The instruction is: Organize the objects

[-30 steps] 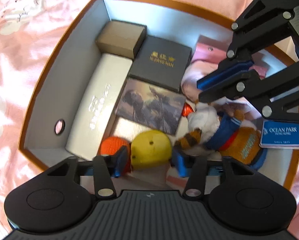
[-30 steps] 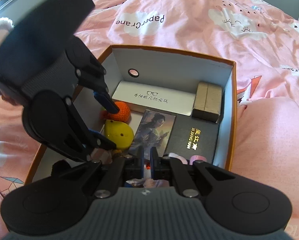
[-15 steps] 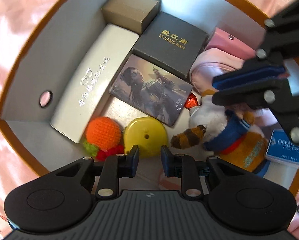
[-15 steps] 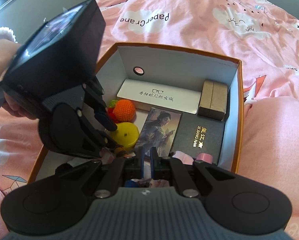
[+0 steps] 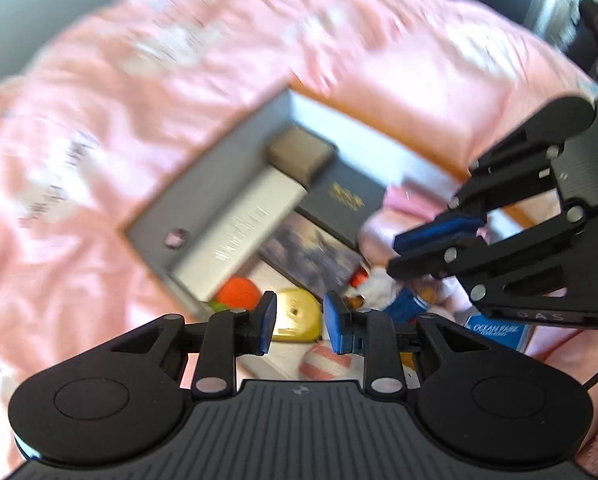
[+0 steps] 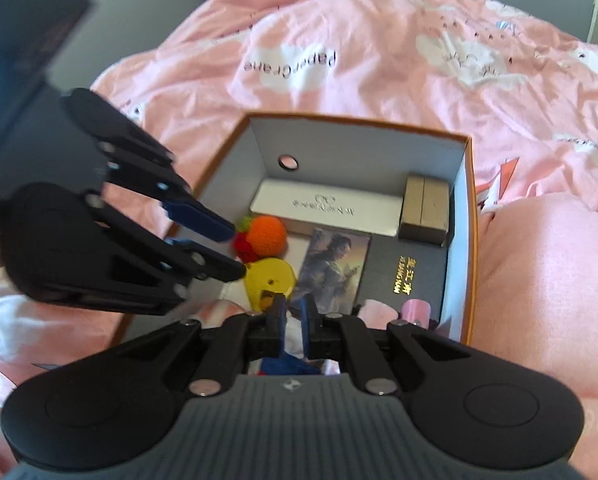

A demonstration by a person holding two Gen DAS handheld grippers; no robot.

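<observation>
Two sets of opening, empty jaws over the box; blue tag only in left view.

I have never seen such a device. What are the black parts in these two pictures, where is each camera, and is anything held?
A person holds two hand grippers, each with a forward-looking camera. In the left gripper's view, the left gripper is opening and empty. In the right gripper's view, the right gripper is opening just above a plush toy; nothing is clearly held. Below, on a pink quilt, an open box holds a yellow disc, an orange crochet ball, a white case and a black box.
</observation>
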